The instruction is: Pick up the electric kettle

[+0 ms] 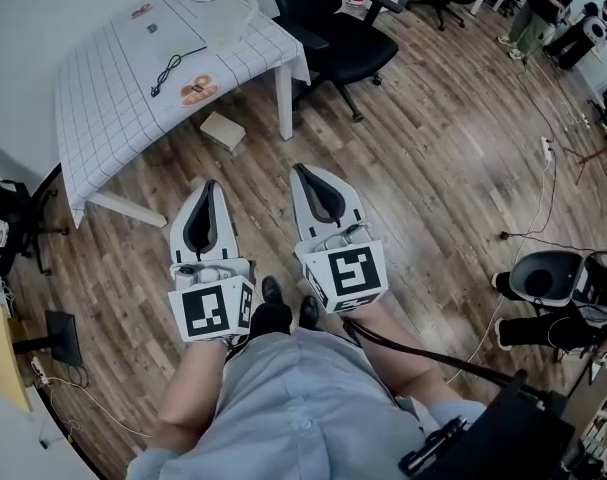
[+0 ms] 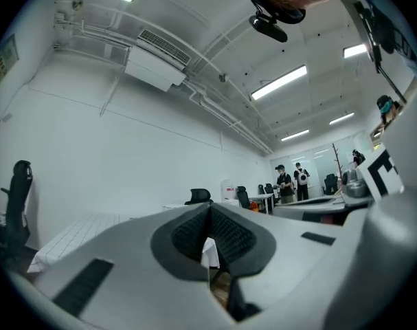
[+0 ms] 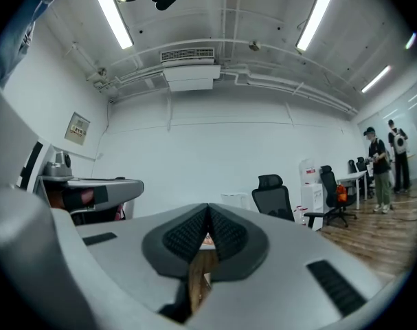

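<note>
The right gripper (image 3: 208, 215) points level across the room, its ribbed black jaws pressed together with nothing between them. Past them a black office chair (image 3: 273, 192) stands by the white wall (image 3: 194, 150). Two people (image 3: 377, 162) stand far off on the right, and the left gripper (image 3: 91, 188) shows on the left.

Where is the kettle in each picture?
Head view: kettle at the top, on the checked table.
Left gripper view: I cannot make it out.
Right gripper view: probably the small pale kettle, low in the middle.
Shared landmark: the black office chair beside it, also seen here and here.
</note>
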A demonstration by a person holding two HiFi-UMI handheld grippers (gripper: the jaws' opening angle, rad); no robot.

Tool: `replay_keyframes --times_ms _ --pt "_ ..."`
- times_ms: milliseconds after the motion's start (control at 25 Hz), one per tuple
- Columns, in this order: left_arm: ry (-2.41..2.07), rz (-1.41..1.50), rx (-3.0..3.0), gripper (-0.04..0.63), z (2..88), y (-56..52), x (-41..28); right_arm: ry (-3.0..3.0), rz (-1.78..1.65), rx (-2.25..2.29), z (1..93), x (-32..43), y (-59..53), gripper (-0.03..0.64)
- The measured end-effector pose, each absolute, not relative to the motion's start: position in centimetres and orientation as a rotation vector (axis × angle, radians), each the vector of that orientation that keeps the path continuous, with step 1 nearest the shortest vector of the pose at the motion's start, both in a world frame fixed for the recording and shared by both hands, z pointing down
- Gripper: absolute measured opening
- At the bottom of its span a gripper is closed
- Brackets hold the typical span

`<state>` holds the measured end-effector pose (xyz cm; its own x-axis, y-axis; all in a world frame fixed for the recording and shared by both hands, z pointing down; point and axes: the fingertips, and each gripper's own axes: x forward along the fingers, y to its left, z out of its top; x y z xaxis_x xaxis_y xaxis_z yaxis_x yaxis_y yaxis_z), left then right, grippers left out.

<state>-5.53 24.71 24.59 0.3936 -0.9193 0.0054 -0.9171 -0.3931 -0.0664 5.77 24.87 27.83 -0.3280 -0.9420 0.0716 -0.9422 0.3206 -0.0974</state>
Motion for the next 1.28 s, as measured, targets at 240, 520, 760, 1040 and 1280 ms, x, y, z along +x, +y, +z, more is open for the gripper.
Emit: replay_keyframes --times_ms 240,520,760,1040,1280 --pt "1.735 -0.074 -2.594 0.0 26.9 20.1 -6.0 -2.552 0.207 1.775 29.8 5.0 20.1 0.002" --pt "1.719 -0.041 -2.621 0.0 28.5 10.1 -6.5 -2.519 0.193 1.803 31.2 4.6 10.2 0.002" --pt "1.677 -0.011 -2.629 0.0 27.8 1.9 -7.5 -2.504 0.16 1.841 30.3 3.8 1.9 0.002" --pt "1.636 0.034 -2.662 0.0 27.8 -3.5 -7.0 -2.481 0.102 1.859 29.5 4.0 -3.4 0.002" --pt "1.633 -0.004 -2.691 0.0 29.7 -6.8 -6.2 -2.441 0.127 1.894 30.9 5.9 -6.7 0.002"
